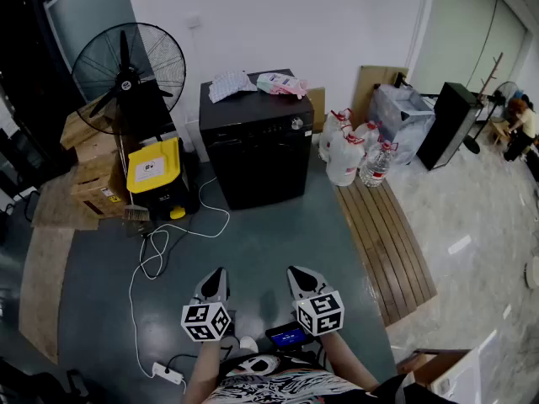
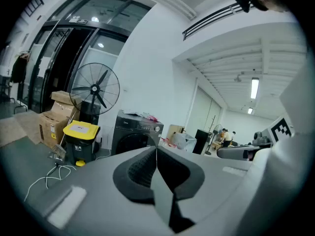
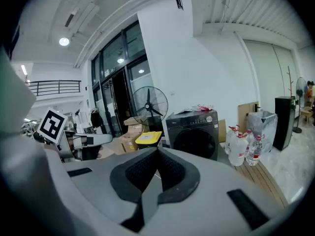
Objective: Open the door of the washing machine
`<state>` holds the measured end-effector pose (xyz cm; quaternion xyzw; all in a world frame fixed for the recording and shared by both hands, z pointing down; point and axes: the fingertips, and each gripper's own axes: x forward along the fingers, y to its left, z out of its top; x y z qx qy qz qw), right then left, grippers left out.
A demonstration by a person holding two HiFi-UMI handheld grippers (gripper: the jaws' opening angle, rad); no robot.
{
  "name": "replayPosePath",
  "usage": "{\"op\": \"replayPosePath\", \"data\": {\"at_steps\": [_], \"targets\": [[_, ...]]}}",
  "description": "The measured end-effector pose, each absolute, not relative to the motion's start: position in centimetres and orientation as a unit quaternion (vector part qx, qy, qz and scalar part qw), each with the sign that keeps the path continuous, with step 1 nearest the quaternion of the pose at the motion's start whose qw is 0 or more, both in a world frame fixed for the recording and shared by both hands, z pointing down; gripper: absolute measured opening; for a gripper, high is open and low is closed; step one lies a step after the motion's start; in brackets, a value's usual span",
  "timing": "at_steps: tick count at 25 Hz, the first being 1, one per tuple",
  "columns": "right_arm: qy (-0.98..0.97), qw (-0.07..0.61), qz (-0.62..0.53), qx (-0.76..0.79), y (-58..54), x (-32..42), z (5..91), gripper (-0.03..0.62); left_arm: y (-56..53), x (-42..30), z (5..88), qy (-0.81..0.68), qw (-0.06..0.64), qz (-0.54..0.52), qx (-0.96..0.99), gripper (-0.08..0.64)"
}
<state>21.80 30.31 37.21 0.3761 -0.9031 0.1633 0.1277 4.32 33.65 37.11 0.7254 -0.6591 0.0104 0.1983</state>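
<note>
The dark grey washing machine (image 1: 257, 146) stands against the back wall, its round door (image 3: 196, 142) closed. It also shows in the left gripper view as the washing machine (image 2: 133, 134). Cloths lie on its top. My left gripper (image 1: 218, 274) and right gripper (image 1: 297, 273) hover side by side over the floor, well short of the machine. Both are shut with nothing between the jaws, as the left gripper (image 2: 156, 149) and right gripper (image 3: 157, 151) show in their own views.
A standing fan (image 1: 128, 67), cardboard boxes (image 1: 99, 181) and a yellow-lidded bin (image 1: 156, 173) stand left of the machine. Water bottles (image 1: 354, 154) and a wooden slat platform (image 1: 383, 242) lie to its right. A white cable (image 1: 156, 255) with a power strip crosses the floor.
</note>
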Motion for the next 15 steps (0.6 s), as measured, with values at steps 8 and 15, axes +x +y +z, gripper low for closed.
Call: {"op": "replayPosePath", "data": {"at_steps": [8,15], "targets": [[-0.909,0.113,0.155,0.369,30.3,20.7,35.7,0.003,33.4,4.4,36.5,-0.651,0.187,0.007,0.736,0.005],[-0.901,0.100,0.187,0.378,27.3,20.4,36.1,0.195,30.3,3.9,36.0,-0.635,0.183,0.003,0.750,0.152]]}}
